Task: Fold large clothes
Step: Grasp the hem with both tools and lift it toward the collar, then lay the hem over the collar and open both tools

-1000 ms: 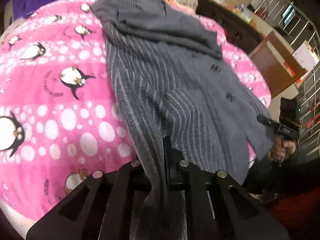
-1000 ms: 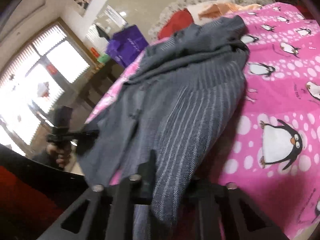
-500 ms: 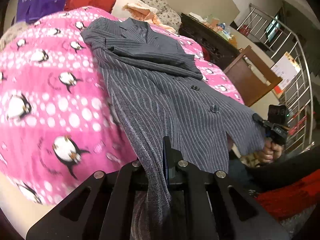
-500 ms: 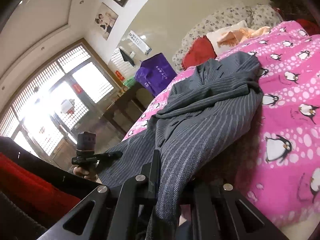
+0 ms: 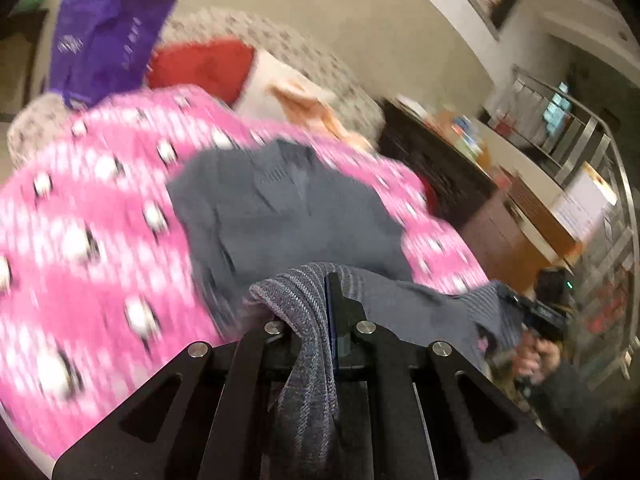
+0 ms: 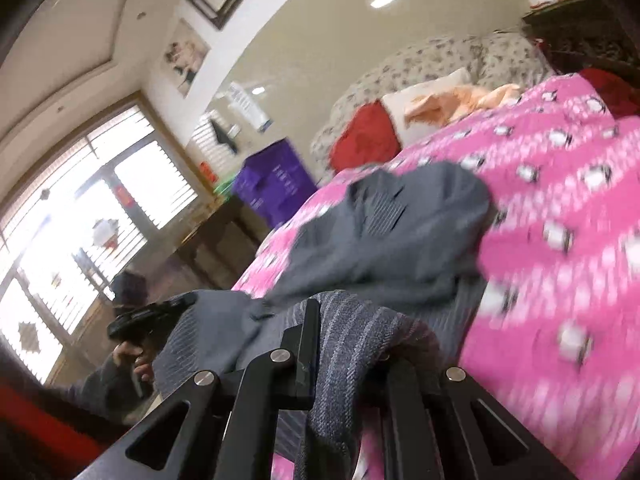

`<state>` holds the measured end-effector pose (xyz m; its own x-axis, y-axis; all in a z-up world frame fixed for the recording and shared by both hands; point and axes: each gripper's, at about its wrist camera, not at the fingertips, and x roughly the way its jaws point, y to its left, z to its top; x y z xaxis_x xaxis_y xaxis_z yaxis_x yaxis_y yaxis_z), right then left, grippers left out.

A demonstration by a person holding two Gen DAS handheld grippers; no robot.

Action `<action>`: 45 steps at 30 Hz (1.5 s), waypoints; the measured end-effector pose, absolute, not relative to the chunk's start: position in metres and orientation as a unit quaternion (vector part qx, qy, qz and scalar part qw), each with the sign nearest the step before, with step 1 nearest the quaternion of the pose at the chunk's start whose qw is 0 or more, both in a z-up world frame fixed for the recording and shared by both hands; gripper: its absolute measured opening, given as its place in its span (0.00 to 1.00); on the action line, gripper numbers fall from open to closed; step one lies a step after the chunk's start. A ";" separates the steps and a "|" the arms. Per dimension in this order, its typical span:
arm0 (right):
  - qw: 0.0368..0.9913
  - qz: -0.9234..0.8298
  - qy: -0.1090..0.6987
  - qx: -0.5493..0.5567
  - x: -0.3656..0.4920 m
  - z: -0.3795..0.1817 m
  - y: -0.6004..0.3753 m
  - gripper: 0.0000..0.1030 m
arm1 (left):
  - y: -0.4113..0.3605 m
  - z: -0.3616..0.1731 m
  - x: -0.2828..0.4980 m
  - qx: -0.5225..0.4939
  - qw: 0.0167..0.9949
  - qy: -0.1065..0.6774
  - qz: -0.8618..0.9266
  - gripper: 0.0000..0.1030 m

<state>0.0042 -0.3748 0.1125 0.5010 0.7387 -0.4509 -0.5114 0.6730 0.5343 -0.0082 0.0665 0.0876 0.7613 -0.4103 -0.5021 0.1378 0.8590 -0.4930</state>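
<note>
Gripping the near hem of the grey pinstriped woven jacket [image 5: 304, 300], the left gripper [image 5: 332, 304] has its jaws pinched tight on the cloth, which drapes over and down between the black fingers. On the right, the right gripper [image 6: 316, 332] is likewise clamped hard onto the other corner of that hem. Both corners hang raised above the bed's near edge, while the jacket's collar and shoulders lie flat farther off on the pink penguin-print blanket [image 5: 80, 248]. The step in hand looks like the lengthwise fold: bottom hem carried up toward the collar. Next, I judge, both corners must travel level and together toward the far end, then settle squarely over the shoulders before letting go. Counted: one jacket, two grippers, one blanket. At the far head of the bed sit one red pillow [image 5: 204, 66] and one purple bag [image 5: 108, 36].
</note>
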 end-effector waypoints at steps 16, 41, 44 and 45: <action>0.850 0.187 0.471 0.146 0.279 0.041 -0.299 0.08 | 0.081 0.012 0.232 -0.148 0.890 0.430 0.024 0.07; 0.855 0.305 0.402 0.123 0.138 0.116 -0.330 0.33 | 0.084 0.056 0.133 -0.094 0.910 0.404 -0.014 0.93; 0.848 0.331 0.414 0.017 0.117 0.111 -0.292 0.33 | 0.052 0.045 0.089 -0.092 0.906 0.406 -0.071 0.92; 0.845 0.335 0.417 -0.008 0.114 0.108 -0.281 0.32 | 0.039 0.038 0.079 -0.090 0.903 0.411 -0.091 0.90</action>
